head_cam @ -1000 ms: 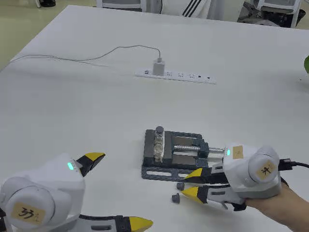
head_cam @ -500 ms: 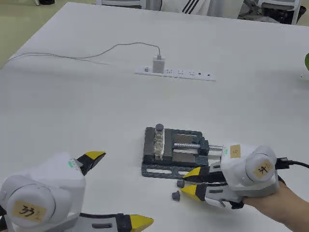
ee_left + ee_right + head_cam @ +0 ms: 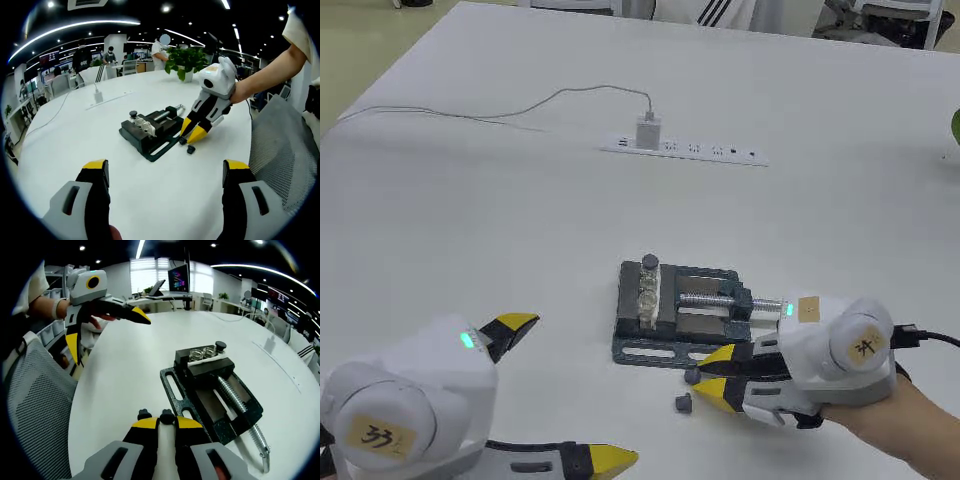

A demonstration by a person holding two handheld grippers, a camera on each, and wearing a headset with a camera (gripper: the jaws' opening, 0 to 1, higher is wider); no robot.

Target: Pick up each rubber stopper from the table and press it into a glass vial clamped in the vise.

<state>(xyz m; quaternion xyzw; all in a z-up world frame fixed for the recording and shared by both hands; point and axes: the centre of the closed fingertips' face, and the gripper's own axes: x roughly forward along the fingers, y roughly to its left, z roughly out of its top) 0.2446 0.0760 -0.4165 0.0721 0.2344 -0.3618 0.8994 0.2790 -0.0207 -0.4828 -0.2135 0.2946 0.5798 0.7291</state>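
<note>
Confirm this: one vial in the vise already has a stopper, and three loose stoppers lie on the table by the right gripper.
Not three, two: the head view shows one loose stopper by the right gripper and a second stopper beside it on the table. One vial in the vise does have a stopper.

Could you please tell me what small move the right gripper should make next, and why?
Probably close the right gripper firmly on the stopper at its tips. Its jaws stand nearly together around that stopper, which seems to rest on the table; I cannot tell whether it is clamped yet. Open vials wait in the vise.
</note>
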